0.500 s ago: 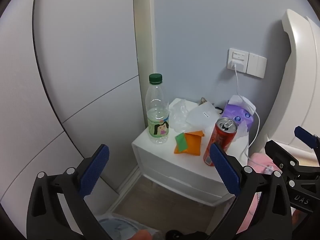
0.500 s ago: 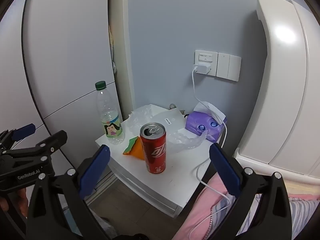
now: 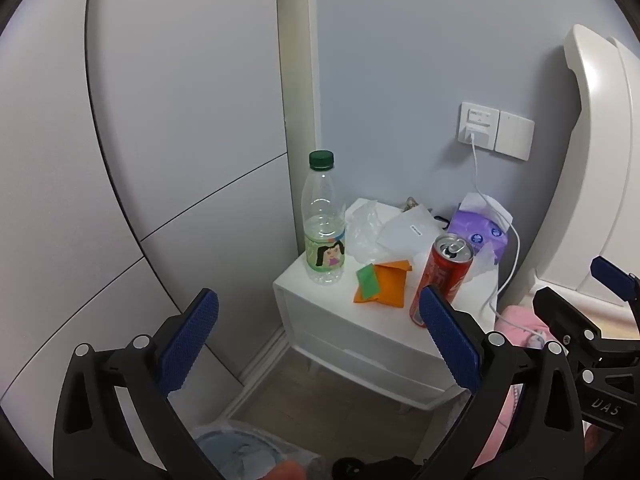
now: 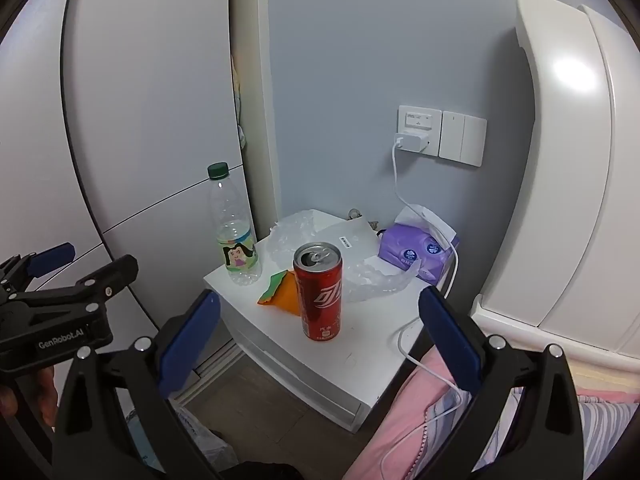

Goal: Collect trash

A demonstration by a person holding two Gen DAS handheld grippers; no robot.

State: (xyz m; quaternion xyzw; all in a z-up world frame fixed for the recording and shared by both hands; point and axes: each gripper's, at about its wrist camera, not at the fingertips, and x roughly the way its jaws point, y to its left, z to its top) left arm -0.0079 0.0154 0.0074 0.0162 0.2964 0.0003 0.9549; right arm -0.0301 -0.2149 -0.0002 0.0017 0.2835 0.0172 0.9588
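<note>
One red can [image 4: 319, 292], one plastic bottle [image 4: 234, 226] and one orange wrapper [image 4: 285, 294] are seen on the nightstand [image 4: 372, 356]; both the left gripper [image 3: 318, 344] and the right gripper [image 4: 320, 344] are held wide apart, empty.

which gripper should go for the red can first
Right, probably. The red can stands centred between the open right gripper fingers, at the nightstand front. The left gripper, also open, points nearer the bottle.

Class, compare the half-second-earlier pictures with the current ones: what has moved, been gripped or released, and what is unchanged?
Almost nothing changed. Both tools, left and right, stay open and empty, barely shifting. Nothing was gripped or released. The red can, the green-capped bottle, the orange wrapper and the purple tissue pack stand where they were on the white nightstand.
</note>
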